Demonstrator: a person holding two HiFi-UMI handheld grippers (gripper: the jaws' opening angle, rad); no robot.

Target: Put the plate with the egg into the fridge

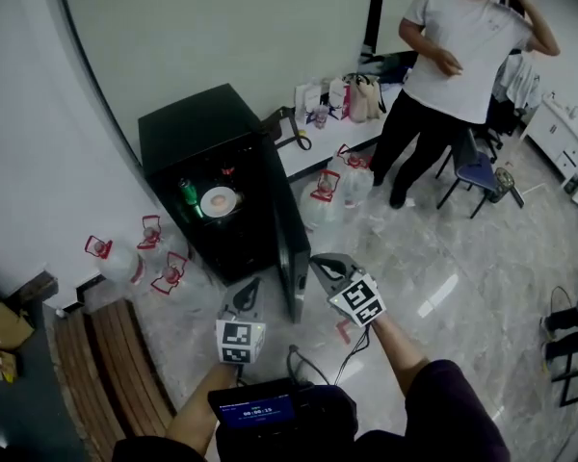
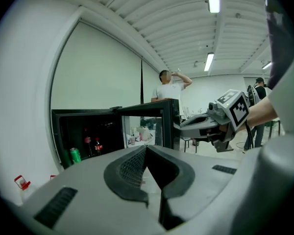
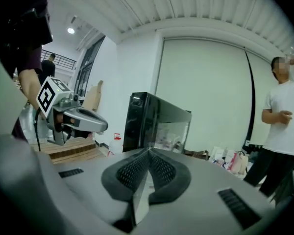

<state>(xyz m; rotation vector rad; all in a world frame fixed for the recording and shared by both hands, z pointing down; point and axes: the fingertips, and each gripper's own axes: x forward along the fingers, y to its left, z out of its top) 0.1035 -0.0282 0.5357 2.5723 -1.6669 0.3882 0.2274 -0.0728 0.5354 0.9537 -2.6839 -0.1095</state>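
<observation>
A small black fridge [image 1: 188,128] stands against the wall, and its door [image 1: 291,248] swings out toward me. On a shelf inside lies a white plate with an egg [image 1: 219,201], next to a green can [image 1: 188,193]. My left gripper [image 1: 250,285] is shut and empty, low in front of the open fridge. My right gripper [image 1: 320,261] is also shut with nothing in it, just right of the door's free edge. The left gripper view shows the dark fridge interior [image 2: 88,131], the can [image 2: 75,155] and the right gripper [image 2: 183,127]. The left gripper [image 3: 100,126] appears in the right gripper view.
Water jugs with red handles [image 1: 111,258] sit left of the fridge, and more jugs [image 1: 326,192] stand to its right. A person [image 1: 443,75] stands at the back right near a chair [image 1: 477,173] and a white table with bags [image 1: 337,99]. A wooden bench [image 1: 106,364] lies at lower left.
</observation>
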